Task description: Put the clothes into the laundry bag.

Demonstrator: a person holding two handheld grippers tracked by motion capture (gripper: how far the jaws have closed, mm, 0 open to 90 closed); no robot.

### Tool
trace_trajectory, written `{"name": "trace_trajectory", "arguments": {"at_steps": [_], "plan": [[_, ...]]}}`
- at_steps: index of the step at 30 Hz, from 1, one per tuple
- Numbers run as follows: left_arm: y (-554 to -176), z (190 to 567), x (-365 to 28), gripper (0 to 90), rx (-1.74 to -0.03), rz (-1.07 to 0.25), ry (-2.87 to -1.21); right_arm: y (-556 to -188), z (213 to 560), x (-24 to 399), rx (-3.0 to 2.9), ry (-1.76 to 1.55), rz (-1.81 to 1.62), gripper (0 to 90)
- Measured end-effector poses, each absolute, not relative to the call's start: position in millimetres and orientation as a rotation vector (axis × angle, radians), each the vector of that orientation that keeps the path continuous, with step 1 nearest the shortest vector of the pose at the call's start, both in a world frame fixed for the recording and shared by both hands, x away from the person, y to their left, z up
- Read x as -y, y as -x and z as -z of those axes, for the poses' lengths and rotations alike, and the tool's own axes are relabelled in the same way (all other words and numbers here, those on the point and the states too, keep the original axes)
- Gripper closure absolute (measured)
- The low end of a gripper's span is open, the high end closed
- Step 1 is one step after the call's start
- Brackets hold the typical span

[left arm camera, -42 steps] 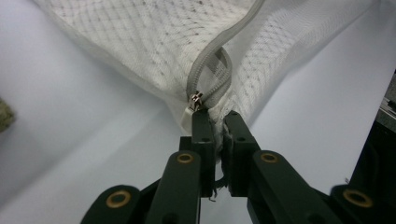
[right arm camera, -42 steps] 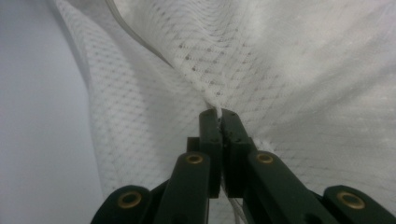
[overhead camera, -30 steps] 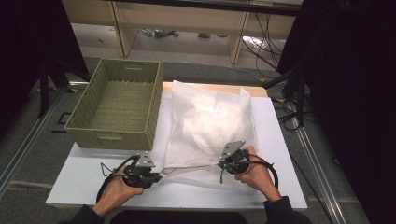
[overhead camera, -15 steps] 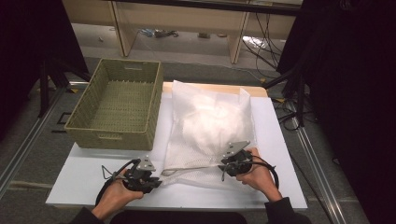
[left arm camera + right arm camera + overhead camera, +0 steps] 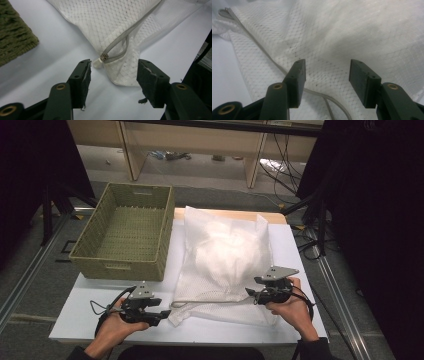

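Both claws, left and right, just spreading off the zipped mesh laundry bag, gripping nothing. Risk: zipper pull snagging a pad, dragging the bag across the counter.

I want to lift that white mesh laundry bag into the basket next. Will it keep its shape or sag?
The mesh bag will probably sag: its thin netting lies wrinkled and flat at the edges. The soft white bulge inside looks light, and may shift toward the low end. The zipper seam seems the firmest place to grip.

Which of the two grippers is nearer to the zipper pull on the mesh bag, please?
Left. The left gripper has the zipper pull just ahead of its open jaws; the right gripper sits at the zipper's far end.
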State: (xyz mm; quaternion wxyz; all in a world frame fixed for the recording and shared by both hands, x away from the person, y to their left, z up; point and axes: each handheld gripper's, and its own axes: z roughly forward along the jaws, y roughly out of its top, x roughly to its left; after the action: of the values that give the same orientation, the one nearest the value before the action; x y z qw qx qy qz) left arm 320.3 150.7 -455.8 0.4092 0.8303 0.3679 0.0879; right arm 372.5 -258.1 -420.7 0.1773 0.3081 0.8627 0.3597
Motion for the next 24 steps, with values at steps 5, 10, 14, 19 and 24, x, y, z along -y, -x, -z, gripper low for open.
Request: {"name": "trace_trajectory", "arguments": {"at_steps": [5,10,14,19,24], "plan": [[-316.2,451.7,-152.9,36.9,-0.942,-0.268,-2.032,-368.2,419.2,258.8,-2.417,-0.899,-1.044,42.9],[-311.6,447.4,-153.9,31.5,-0.912,-0.299,-2.019,-361.3,418.7,256.7,-2.388,-0.949,-1.07,39.7],[-308.3,446.1,-153.8,27.0,-0.907,-0.305,-2.006,-356.2,417.4,256.2,-2.37,-0.958,-1.109,37.5],[-305.7,442.7,-155.5,21.1,-0.893,-0.301,-1.969,-350.5,418.6,258.2,-2.346,-0.959,-1.118,35.0],[-303.6,441.1,-156.6,18.8,-0.91,-0.294,-1.939,-346.6,419.6,259.2,-2.335,-0.98,-1.143,32.9]]}}
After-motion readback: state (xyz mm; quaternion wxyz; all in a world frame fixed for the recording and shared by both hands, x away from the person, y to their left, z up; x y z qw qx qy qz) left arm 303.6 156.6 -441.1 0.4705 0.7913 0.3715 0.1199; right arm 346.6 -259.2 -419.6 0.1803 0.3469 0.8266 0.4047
